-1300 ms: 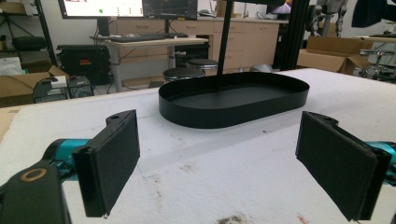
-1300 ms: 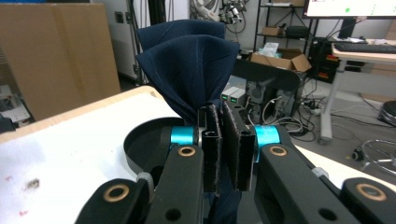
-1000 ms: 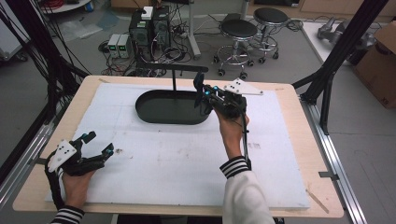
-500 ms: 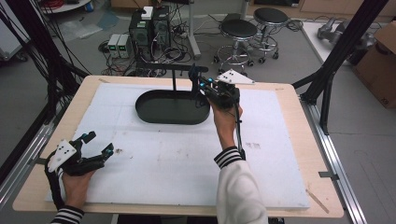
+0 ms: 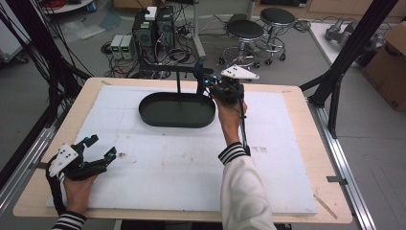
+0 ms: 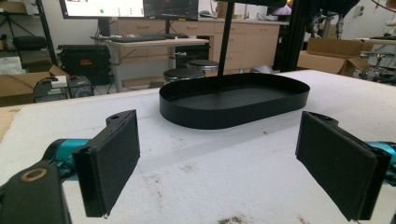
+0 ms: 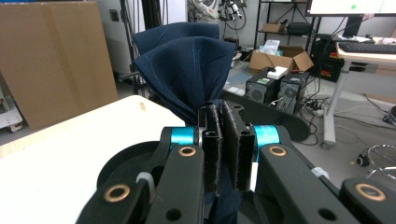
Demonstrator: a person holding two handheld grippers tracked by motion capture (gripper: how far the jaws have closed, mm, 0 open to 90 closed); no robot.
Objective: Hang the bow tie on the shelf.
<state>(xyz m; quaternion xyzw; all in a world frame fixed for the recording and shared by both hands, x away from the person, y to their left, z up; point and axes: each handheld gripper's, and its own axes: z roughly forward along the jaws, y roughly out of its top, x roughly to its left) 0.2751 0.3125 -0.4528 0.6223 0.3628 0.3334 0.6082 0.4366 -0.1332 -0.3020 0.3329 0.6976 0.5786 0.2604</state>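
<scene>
Covering the wooden table [image 5: 297, 93], a white sheet [image 5: 191, 163] bears spread left fingers [image 6: 109, 163]; right fingers [image 7: 212, 140] pinch navy cloth [image 7: 187, 70].

left gripper [image 6: 233, 172] jaws wide apart | over white pad [image 6: 224, 154] | black oval tray [image 6: 236, 100] ahead (post rising from it)

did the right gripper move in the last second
Yes. Against the fixed black oval tray in the high view, the right gripper shifted slightly left and toward the table's far edge, by the stand's post, jaws shut on dark blue cloth.
</scene>
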